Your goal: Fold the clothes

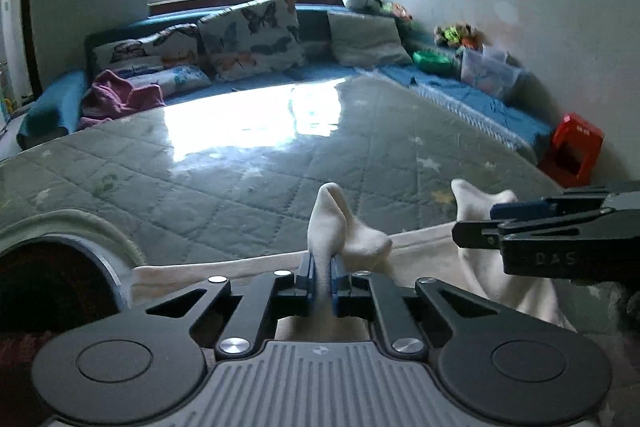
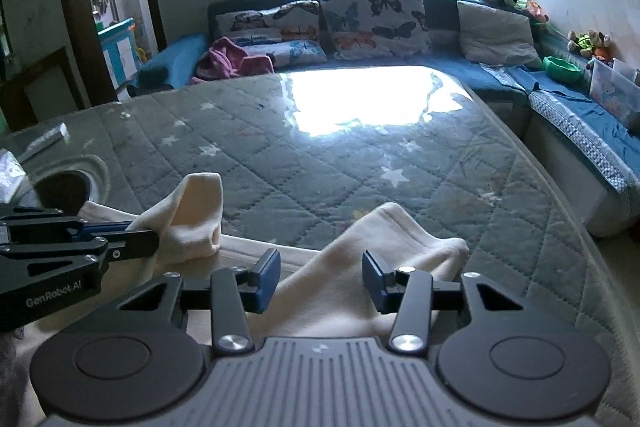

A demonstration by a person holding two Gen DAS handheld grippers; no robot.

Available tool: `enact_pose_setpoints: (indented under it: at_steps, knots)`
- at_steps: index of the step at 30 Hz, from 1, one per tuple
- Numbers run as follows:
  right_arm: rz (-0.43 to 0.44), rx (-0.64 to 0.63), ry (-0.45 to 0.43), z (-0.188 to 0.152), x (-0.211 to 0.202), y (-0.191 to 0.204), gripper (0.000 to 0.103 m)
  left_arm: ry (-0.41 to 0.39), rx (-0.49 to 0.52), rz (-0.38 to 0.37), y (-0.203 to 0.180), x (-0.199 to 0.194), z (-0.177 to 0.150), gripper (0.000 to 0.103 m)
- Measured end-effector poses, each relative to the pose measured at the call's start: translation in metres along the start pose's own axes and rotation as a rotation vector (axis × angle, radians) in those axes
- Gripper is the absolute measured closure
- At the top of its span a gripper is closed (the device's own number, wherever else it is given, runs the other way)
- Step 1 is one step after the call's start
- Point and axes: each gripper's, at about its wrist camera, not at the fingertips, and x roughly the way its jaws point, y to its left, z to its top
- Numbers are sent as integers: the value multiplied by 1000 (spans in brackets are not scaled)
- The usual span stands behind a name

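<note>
- Our left tongs (image 1: 322, 283) are pressed together on a pinch of the cream garment (image 2: 360, 267), which stands up between the blue pads in a loose peak. The bite looks narrow, so we judge that a sharp tug could pull the cloth free.
- Our right tongs (image 2: 320, 277) are spread wide, with a ridge of the same garment lying between and just ahead of the pads and nothing gripped. If they close where they are, we might catch only the top layer, or miss the edge altogether.
- The garment lies bunched on the near edge of the quilted mattress (image 2: 360, 155), right under both tongs, with part of it trailing back beneath them out of view. Any pull towards us could drag that hidden part off the edge.
- With one side held and the other loose, lifting now would probably let the cloth swing and twist, leaving a crooked crease.
- A round opening in the mattress cover (image 1: 52, 287) sits just left of the left tongs; a trailing corner could sag into it.
- The two tongs are close together; swinging the right tongs across could knock the left.
</note>
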Motion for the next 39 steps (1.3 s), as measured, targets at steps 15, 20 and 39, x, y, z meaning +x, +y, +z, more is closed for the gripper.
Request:
enact_pose_setpoints:
  at_steps: [15, 20, 39]
  knots:
    - [58, -10, 38, -10, -5, 17, 66, -231, -269, 173, 83, -150, -30, 95]
    - [64, -16, 49, -19, -14, 20, 73, -235, -365, 265, 111, -198, -70, 95]
    - [-2, -26, -24, -69, -94, 0, 101, -132, -501, 421, 152, -230, -152, 95]
